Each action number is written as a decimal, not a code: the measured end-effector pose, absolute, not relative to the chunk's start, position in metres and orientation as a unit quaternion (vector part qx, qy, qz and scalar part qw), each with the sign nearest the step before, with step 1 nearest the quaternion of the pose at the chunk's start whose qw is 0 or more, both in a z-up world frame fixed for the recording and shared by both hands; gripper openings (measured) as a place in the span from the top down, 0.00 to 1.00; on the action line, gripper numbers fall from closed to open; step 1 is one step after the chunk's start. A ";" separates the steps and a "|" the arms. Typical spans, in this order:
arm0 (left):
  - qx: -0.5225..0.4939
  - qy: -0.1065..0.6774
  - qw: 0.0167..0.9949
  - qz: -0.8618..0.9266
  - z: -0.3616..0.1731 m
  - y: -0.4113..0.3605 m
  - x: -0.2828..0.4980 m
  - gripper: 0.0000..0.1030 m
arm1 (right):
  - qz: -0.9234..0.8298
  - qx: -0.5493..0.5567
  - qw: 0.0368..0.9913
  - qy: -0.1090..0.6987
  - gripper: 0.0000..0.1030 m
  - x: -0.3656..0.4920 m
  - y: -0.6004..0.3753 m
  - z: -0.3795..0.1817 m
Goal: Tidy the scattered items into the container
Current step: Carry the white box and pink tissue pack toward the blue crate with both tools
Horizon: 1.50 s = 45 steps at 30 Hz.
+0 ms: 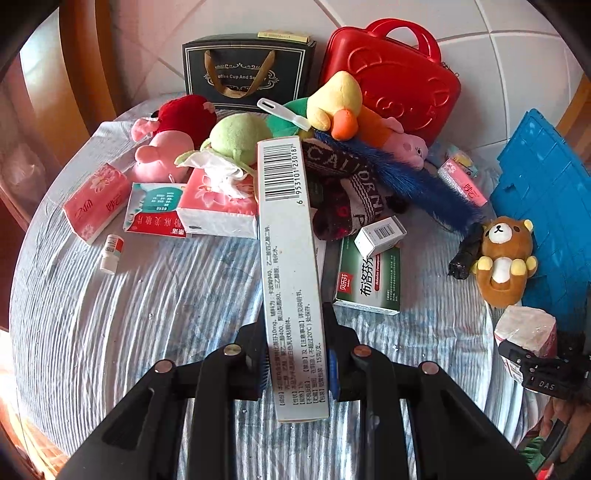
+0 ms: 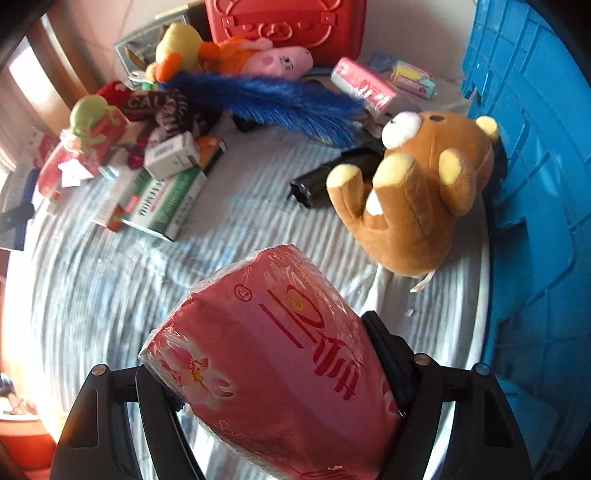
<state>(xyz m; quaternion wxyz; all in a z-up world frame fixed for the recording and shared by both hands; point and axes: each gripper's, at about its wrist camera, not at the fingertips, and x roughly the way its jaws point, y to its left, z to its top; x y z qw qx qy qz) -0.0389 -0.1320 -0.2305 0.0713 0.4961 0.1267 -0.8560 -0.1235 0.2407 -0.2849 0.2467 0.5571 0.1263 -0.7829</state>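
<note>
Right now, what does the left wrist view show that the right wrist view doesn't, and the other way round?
Only the left wrist view: the left gripper shut on a long white box, a small white bottle, and the black gift bag in full.

Only the right wrist view: the right gripper clamped on a pink tissue pack, seen close up.

Both: the brown bear plush, blue crate, red case and green medicine box.

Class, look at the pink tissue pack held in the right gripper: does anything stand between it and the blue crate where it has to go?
The brown bear plush leans against the blue crate wall ahead of the pink tissue pack. Nearer the right gripper, nothing visible blocks the crate's side.
</note>
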 end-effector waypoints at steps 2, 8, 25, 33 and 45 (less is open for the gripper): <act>0.490 0.123 0.070 -0.860 -0.221 -0.130 -0.036 0.77 | -0.788 0.549 0.253 0.116 0.25 -0.103 0.228 -0.261; 0.476 0.117 0.068 -0.869 -0.194 -0.123 -0.025 0.77 | -0.799 0.528 0.270 0.102 0.25 -0.095 0.217 -0.217; 0.441 0.081 0.054 -0.892 -0.108 -0.083 0.006 0.77 | -0.834 0.456 0.305 0.060 0.24 -0.052 0.241 -0.093; 0.414 0.063 0.047 -0.907 -0.058 -0.053 0.010 0.77 | -0.854 0.408 0.321 0.043 0.24 -0.042 0.267 -0.037; 0.371 0.016 0.013 -0.928 0.006 0.024 -0.010 0.77 | -0.886 0.336 0.320 0.010 0.24 -0.034 0.328 0.020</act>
